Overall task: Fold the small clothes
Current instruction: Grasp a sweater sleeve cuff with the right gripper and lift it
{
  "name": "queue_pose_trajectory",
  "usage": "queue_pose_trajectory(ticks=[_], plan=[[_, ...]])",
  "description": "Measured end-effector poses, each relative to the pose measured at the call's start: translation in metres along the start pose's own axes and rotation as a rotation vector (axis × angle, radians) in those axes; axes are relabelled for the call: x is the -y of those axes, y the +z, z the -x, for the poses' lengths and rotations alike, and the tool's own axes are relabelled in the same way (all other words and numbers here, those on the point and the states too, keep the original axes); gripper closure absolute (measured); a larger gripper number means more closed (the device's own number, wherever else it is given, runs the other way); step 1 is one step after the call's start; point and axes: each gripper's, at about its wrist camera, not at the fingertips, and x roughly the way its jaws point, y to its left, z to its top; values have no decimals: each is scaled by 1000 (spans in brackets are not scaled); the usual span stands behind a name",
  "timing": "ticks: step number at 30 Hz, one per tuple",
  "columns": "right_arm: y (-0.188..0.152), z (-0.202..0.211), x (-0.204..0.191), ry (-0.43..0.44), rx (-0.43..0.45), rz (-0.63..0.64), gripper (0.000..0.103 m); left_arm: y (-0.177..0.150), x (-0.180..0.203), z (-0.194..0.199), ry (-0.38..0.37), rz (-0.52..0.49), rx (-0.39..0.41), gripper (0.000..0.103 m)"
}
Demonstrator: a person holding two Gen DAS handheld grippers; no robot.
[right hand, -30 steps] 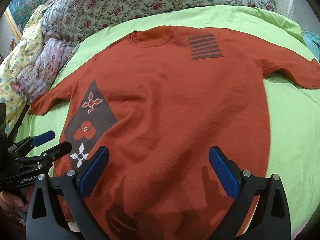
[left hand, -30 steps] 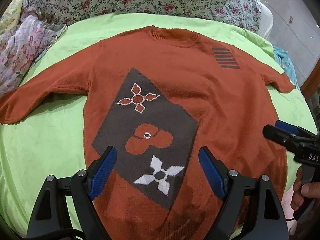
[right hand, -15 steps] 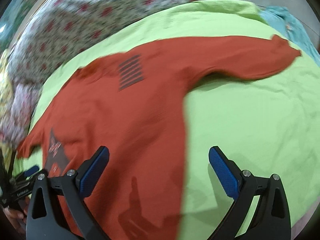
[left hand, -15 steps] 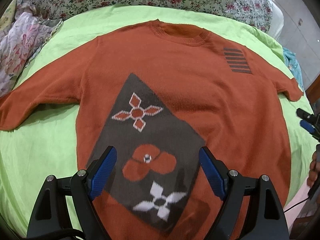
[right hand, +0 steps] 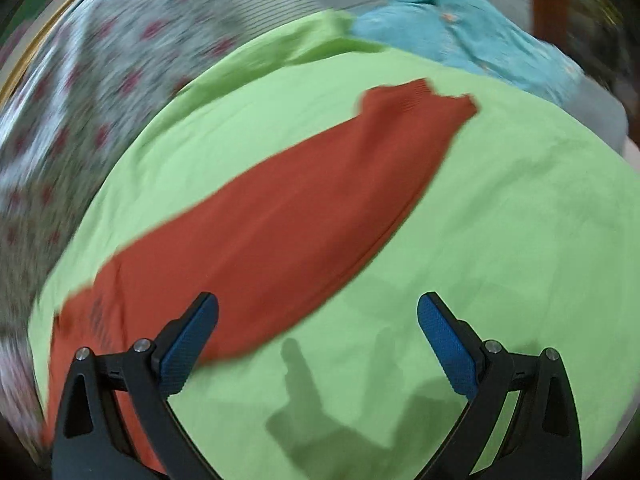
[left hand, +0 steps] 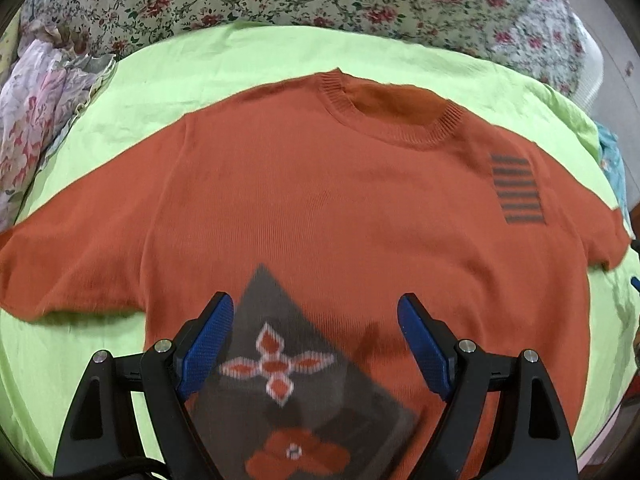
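Both hand-held grippers: left [left hand: 316, 344] and right [right hand: 318, 342] spread wide, grasping nothing.
Sweater [left hand: 340, 216]: we see it flat on the bed [left hand: 224, 60].
Sleeve [right hand: 320, 208]: stretches diagonally ahead of our right, cuff farthest, nearer that hand.

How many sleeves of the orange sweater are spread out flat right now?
2: the left sleeve lies on the green sheet; the right sleeve stretches toward the blue cloth.
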Motion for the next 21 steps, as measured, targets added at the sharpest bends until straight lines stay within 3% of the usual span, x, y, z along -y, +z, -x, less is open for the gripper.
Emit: queue_pose_trajectory(ticks=[3, 8, 12, 14, 16, 21], plan=[[30, -16, 31, -23, 19, -110, 9, 12, 1, -13, 15, 10, -9, 18], [71, -41, 68, -60, 30, -216, 31, 27, 4, -33, 45, 28, -29, 18], [97, -57, 84, -64, 47, -250, 38, 38, 10, -48, 60, 36, -38, 18], [106, -60, 86, -71, 55, -258, 71, 41, 12, -54, 69, 36, -46, 18], [114, -65, 85, -73, 38, -243, 91, 45, 14, -58, 54, 49, -45, 18], [105, -47, 51, 4, 46, -154, 94, 48, 13, -62, 23, 60, -43, 18]])
